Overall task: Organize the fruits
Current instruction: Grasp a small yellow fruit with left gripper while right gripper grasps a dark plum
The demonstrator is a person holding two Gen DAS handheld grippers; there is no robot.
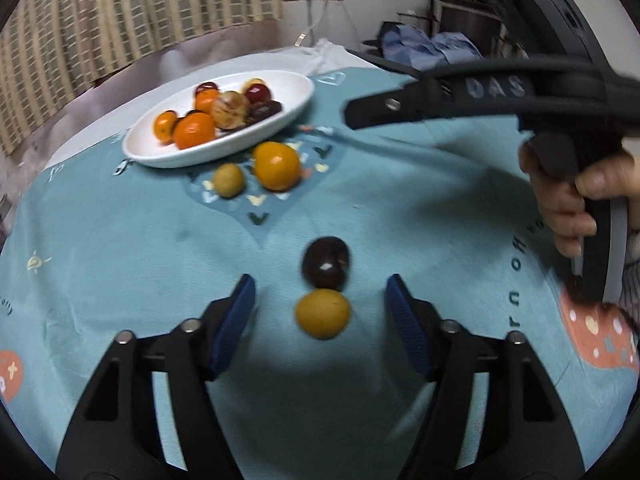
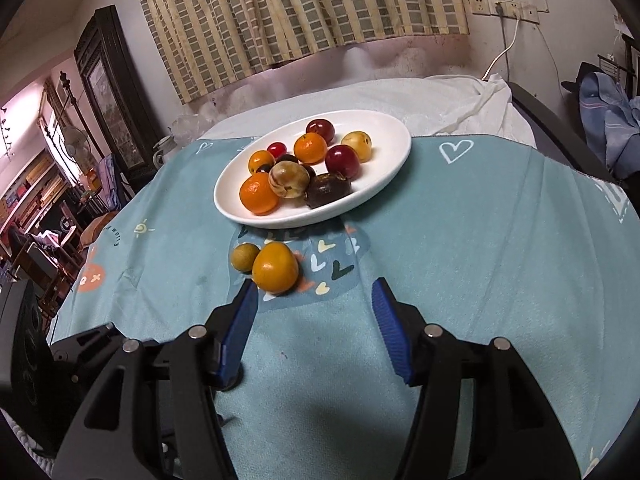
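Note:
A white oval plate holds several oranges, red and dark fruits. In front of it on the teal cloth lie an orange and a small green-yellow fruit. In the left wrist view a dark plum and a small yellow fruit lie just ahead of my open, empty left gripper. My right gripper is open and empty, its left finger close to the orange. The right gripper's body shows at the right of the left wrist view.
The teal cloth covers the table, over a white cloth at the back. A curtain hangs behind. Furniture and clutter stand at the left; blue clothes lie at the right.

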